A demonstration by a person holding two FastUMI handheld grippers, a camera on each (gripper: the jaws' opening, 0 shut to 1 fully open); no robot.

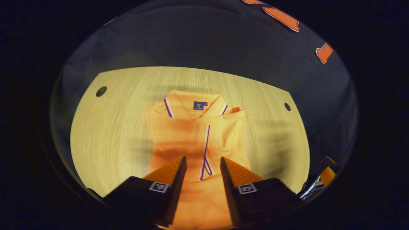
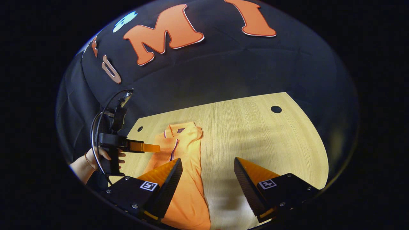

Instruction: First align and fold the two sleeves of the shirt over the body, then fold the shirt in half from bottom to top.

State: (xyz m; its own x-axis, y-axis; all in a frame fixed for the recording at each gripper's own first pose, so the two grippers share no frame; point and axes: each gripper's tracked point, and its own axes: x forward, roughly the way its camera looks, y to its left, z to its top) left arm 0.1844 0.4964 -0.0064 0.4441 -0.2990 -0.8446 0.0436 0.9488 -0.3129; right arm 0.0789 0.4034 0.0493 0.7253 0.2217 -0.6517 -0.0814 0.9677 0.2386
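An orange polo shirt (image 1: 191,134) lies flat on the wooden table (image 1: 108,127), collar at the far end, both sleeves folded in over the body so it forms a narrow strip. My left gripper (image 1: 203,161) hangs open above the shirt's lower body, with the placket between its fingers. In the right gripper view the same shirt (image 2: 185,156) lies left of centre. My right gripper (image 2: 207,164) is open above the shirt's right edge and the bare table. The left gripper (image 2: 150,148), held by a hand (image 2: 96,158), hovers over the shirt's left side.
The table (image 2: 262,137) has a round hole near each far corner (image 1: 101,91) (image 1: 287,106). Bare wood lies on both sides of the shirt. The booth's black cloth wall (image 2: 223,70) stands close behind the table's far edge.
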